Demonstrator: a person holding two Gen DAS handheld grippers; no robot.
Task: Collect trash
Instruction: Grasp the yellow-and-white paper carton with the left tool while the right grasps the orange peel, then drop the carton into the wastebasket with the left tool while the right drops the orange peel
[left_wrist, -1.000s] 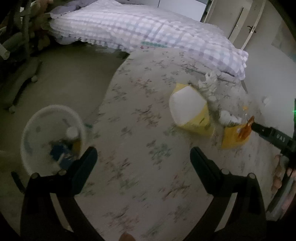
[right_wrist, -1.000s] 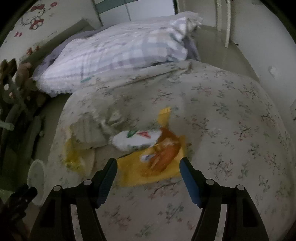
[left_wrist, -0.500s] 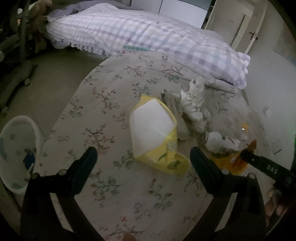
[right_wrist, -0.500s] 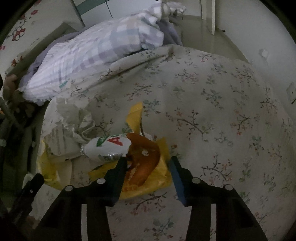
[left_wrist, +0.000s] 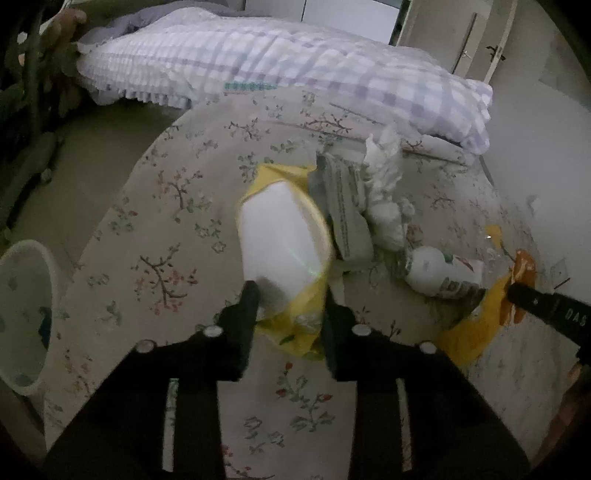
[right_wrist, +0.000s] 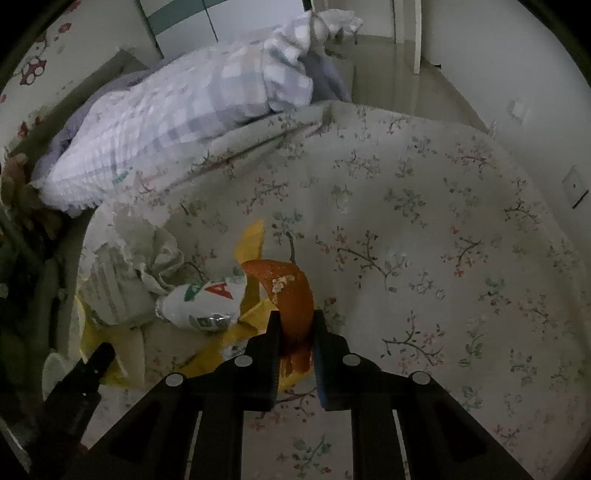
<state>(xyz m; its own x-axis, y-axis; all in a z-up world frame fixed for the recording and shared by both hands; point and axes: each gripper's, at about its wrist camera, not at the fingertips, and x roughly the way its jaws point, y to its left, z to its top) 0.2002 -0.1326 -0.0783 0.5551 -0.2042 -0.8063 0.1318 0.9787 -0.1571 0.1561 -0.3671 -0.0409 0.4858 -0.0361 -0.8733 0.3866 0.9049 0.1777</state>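
A heap of trash lies on the floral bedsheet (left_wrist: 162, 236). My left gripper (left_wrist: 290, 295) is closing, and its pads press the near end of a yellow-and-white packet (left_wrist: 280, 236). Beside the packet lie crumpled grey paper (left_wrist: 343, 206), a white tissue (left_wrist: 384, 184) and a crushed white can (left_wrist: 439, 269). My right gripper (right_wrist: 295, 332) is closing too, its pads pinching an orange scrap (right_wrist: 291, 291) that lies on a yellow wrapper (right_wrist: 251, 314). The can (right_wrist: 207, 302) and the paper (right_wrist: 122, 266) sit left of it.
A white waste bin (left_wrist: 35, 254) stands on the floor left of the bed. A checked pillow (left_wrist: 295, 66) lies across the far end of the bed. Bare sheet (right_wrist: 443, 258) stretches to the right of the heap. The left gripper's finger (right_wrist: 88, 369) shows at lower left.
My left gripper swung from above the bin to the yellow packet and its jaws narrowed onto it. My right jaws narrowed from wide apart onto the orange scrap.
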